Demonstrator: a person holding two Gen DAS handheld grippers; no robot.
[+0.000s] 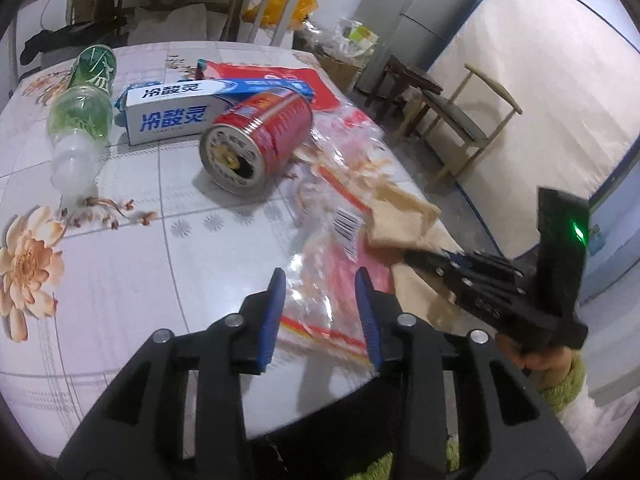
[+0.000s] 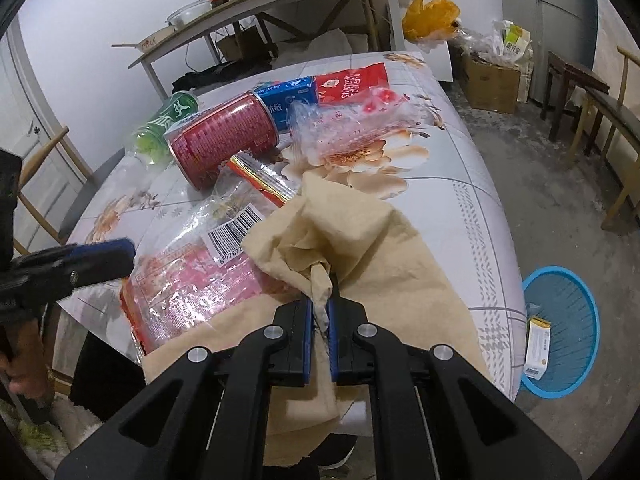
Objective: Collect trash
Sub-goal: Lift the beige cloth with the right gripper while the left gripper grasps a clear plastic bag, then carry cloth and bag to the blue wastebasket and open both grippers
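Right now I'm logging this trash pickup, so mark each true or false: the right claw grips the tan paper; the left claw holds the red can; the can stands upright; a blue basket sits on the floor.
1. The right claw grips the tan paper. True.
2. The left claw holds the red can. False: it is open, holding nothing, above a clear wrapper.
3. The can stands upright. False: it lies on its side.
4. A blue basket sits on the floor. True.
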